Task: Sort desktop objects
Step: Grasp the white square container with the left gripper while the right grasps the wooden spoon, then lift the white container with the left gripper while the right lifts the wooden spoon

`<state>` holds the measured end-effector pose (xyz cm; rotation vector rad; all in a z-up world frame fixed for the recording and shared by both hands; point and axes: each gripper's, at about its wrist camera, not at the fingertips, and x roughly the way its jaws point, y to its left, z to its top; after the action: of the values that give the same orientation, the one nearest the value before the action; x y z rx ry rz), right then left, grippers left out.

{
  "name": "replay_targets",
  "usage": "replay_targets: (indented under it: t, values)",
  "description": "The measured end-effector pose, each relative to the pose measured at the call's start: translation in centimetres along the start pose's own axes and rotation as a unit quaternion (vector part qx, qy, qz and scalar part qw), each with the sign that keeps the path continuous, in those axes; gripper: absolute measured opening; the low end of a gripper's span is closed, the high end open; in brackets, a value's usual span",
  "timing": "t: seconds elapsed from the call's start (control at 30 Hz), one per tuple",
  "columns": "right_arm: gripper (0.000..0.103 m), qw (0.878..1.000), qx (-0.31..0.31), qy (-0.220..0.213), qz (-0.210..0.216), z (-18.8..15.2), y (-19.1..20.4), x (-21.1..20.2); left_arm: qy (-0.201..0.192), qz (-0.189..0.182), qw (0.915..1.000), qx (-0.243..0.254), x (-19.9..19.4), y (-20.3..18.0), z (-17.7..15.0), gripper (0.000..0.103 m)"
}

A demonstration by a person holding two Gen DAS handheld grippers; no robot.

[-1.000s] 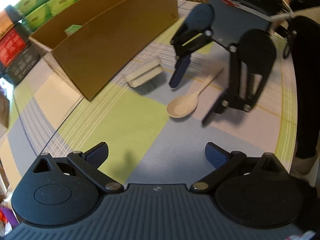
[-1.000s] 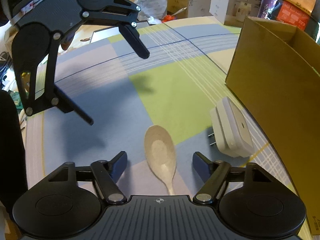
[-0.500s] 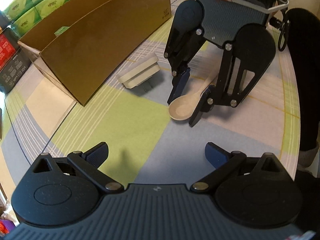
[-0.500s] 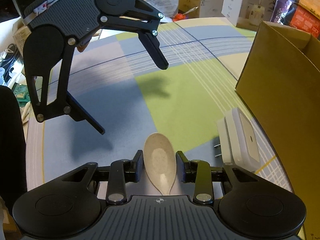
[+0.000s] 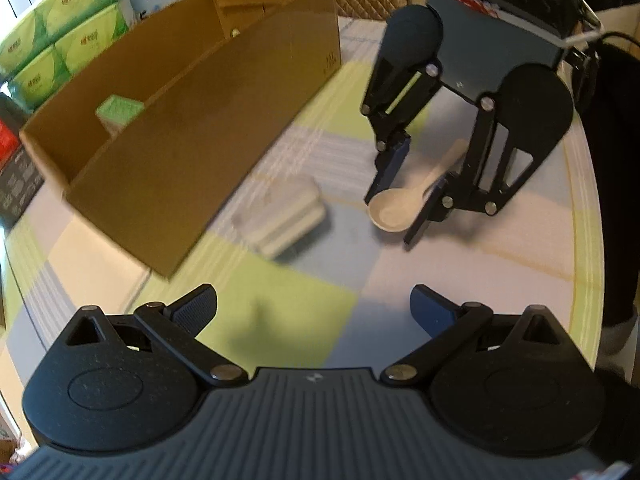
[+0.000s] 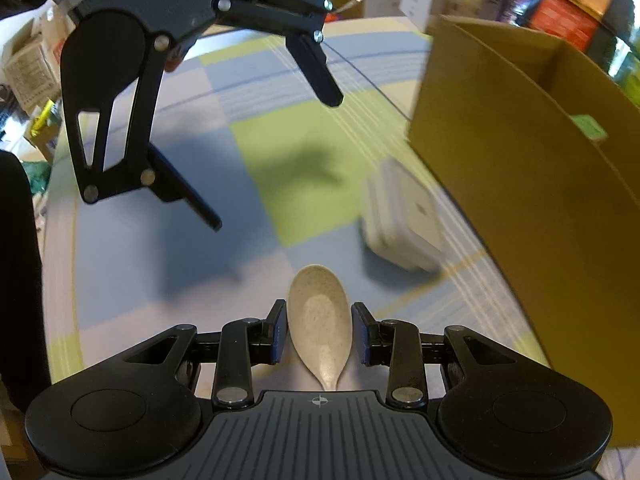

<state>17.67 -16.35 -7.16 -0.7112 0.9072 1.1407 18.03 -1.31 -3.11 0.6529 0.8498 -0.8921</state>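
Note:
A pale speckled spoon (image 6: pixel 320 320) lies bowl-forward between the pads of my right gripper (image 6: pixel 320 336), which is shut on it. From the left wrist view the right gripper (image 5: pixel 394 216) holds the spoon (image 5: pixel 394 208) just over the checked tablecloth. My left gripper (image 5: pixel 314 306) is open with nothing between its fingers; it hangs above the cloth opposite the right gripper, and in the right wrist view the left gripper (image 6: pixel 272 160) sits at the upper left. A white plug adapter (image 5: pixel 284 216) lies next to the open cardboard box (image 5: pixel 192 140).
The box (image 6: pixel 520 184) has tall walls and holds a small green item (image 5: pixel 118 110). Green tissue packs (image 5: pixel 52 60) and other cartons are stacked behind it. The adapter (image 6: pixel 404 224) lies close to the box wall. A person's dark sleeve (image 5: pixel 616 160) is at the table's right edge.
My right gripper has closed on the spoon, having been open around it a second ago. The left gripper has swung nearer to the adapter and box, staying open.

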Motion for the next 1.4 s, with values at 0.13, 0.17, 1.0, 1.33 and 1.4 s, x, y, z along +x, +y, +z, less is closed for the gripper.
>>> replay_targets:
  t: [0.13, 0.17, 1.0, 1.33, 1.4]
  values:
    - [0.031, 1.000, 0.020, 0.005, -0.023, -1.2, -1.5, -1.1, -0.009, 0.012, 0.9979, -0.064, 1.2, 1.2, 2.0, 0.101]
    - [0.031, 0.999, 0.027, 0.006, -0.029, -1.5, -1.9, -1.3, -0.012, 0.019, 0.9960, -0.087, 1.5, 1.6, 2.4, 0.101]
    - [0.031, 0.978, 0.192, -0.018, -0.081, -6.0, -4.4, -4.1, 0.010, 0.091, 0.9430, -0.320, 7.0, 2.6, 3.8, 0.061]
    - [0.031, 0.957, 0.270, -0.050, -0.097, -7.2, -4.2, -7.3, 0.006, 0.096, 0.9401, -0.327, 3.6, 0.0, 3.5, 0.060]
    - [0.031, 0.951, 0.287, -0.059, -0.101, -7.4, -3.9, -8.3, 0.001, 0.098, 0.9370, -0.335, 2.5, -0.7, 3.4, 0.060]
